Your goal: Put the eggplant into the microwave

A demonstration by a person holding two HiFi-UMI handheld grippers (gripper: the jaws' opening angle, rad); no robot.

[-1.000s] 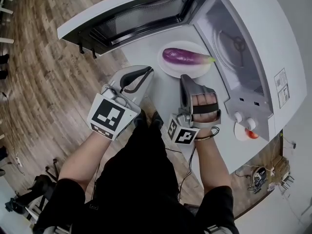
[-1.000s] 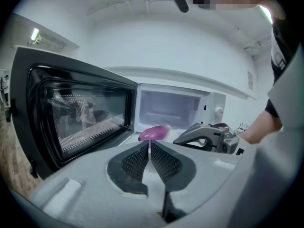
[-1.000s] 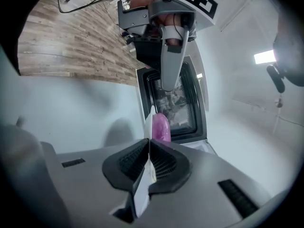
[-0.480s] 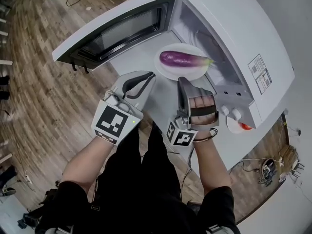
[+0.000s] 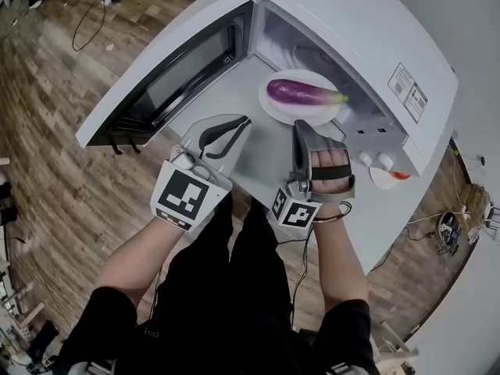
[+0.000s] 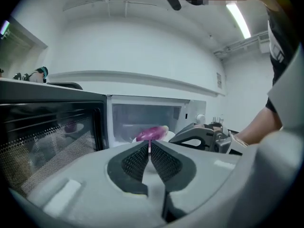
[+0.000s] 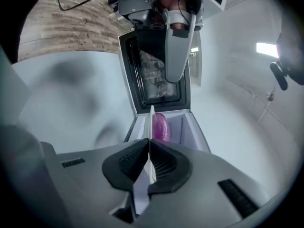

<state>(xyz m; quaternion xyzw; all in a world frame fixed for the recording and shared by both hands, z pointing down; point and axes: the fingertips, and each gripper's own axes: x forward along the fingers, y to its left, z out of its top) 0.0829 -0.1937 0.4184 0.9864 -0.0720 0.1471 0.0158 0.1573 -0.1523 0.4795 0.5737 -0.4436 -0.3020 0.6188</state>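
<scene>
Right gripper (image 7: 148, 142): jaws clenched on the near rim of a white plate (image 7: 151, 120), which shows edge-on as a thin white line between the pads. The person's right hand (image 5: 328, 166) is wrapped round the handle.

Eggplant (image 7: 160, 126): purple, green stem end, lying lengthwise on that plate. From the head view the eggplant (image 5: 301, 93) lies across the plate (image 5: 273, 112), stem toward the control side. The plate sits at the mouth of the microwave (image 5: 351, 30) cavity. I cannot tell whether it is lifted or resting.

Left gripper (image 6: 149, 144): jaws pressed together, nothing held. It points at the open cavity, with the eggplant (image 6: 152, 133) in line beyond the tips. From the head view the left gripper (image 5: 233, 125) hovers over the pale counter (image 5: 262, 158), just beside the right gripper (image 5: 299, 127) and apart from the plate.

Microwave door (image 5: 172, 76): swung wide open to the person's left, dark mesh window facing up and out. The eggplant's reflection shows in the door (image 6: 47, 137) glass.

Two white knobs (image 5: 375, 160) sit on the front panel, near the right hand. Wood floor (image 5: 62, 170) below the counter edge.
</scene>
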